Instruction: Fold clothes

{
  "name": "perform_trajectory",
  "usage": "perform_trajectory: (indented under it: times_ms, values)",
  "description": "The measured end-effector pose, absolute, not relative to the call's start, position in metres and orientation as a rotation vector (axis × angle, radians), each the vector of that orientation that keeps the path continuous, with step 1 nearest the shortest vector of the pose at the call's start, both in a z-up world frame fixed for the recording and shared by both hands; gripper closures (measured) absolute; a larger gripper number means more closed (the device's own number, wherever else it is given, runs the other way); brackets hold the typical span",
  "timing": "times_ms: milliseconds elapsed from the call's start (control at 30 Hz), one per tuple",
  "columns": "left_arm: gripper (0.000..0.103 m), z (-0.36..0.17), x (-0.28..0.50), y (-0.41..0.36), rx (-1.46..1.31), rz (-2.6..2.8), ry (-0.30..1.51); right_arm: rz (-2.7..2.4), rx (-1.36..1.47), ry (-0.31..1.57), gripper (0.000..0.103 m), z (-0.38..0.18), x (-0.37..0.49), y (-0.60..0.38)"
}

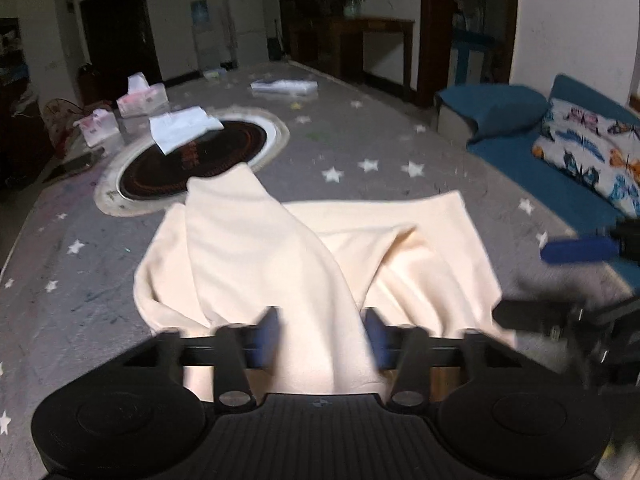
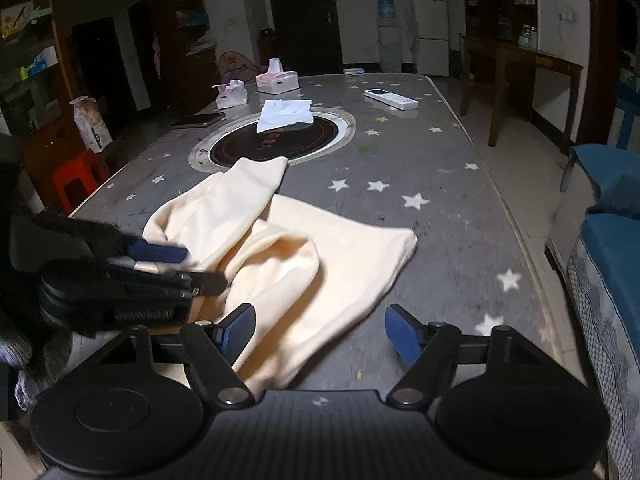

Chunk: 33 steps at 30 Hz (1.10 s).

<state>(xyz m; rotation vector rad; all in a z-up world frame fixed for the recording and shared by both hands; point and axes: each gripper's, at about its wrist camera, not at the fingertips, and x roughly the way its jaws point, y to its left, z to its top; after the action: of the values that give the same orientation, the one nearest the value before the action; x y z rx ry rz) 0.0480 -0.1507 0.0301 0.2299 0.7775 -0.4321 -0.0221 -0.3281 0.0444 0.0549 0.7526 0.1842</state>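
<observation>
A cream-coloured garment (image 1: pixel 304 256) lies rumpled on the grey star-patterned table (image 1: pixel 380 148), one part stretched toward the round black inset. My left gripper (image 1: pixel 322 332) has its blue pads on either side of a raised fold of the garment, with a gap still between pads and cloth. In the right wrist view the garment (image 2: pixel 304 264) spreads across the table's near part. My right gripper (image 2: pixel 320 332) is open; its left pad touches the cloth edge, nothing held. The left gripper (image 2: pixel 160 264) shows at that view's left.
A round black inset (image 2: pixel 276 136) with a white folded paper (image 2: pixel 284 114) sits mid-table. Tissue boxes (image 2: pixel 276 80), a remote (image 2: pixel 390 98) and a dark phone (image 2: pixel 198 119) lie farther back. A blue sofa (image 1: pixel 560 168) with a patterned cushion stands at the right.
</observation>
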Motion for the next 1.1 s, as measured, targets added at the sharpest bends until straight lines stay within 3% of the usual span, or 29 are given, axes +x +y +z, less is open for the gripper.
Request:
perform_trajectory:
  times_ms: [133,433,633,700,867,1100]
  values:
    - [0.097,0.03,0.047,-0.133,0.187,-0.429,0.775,0.21,0.046,0.761,0.038,0.042,0.001,-0.327]
    - [0.1,0.059,0.022,-0.064,0.047,-0.303,0.686,0.251,-0.009,0.806,0.051,0.025,0.05,-0.304]
    - [0.1,0.066,-0.008,-0.01,-0.031,-0.203,0.675,0.279,-0.041,0.829,0.072,0.017,0.061,-0.292]
    - [0.1,0.067,-0.019,0.007,-0.052,-0.173,0.678,0.283,-0.044,0.822,0.087,0.019,0.059,-0.291]
    - [0.1,0.056,-0.045,0.037,-0.097,-0.117,0.729,0.277,-0.043,0.788,0.099,0.027,0.05,-0.294]
    - [0.099,0.042,-0.072,0.056,-0.112,-0.096,0.804,0.308,-0.09,0.77,0.095,0.037,0.033,-0.29]
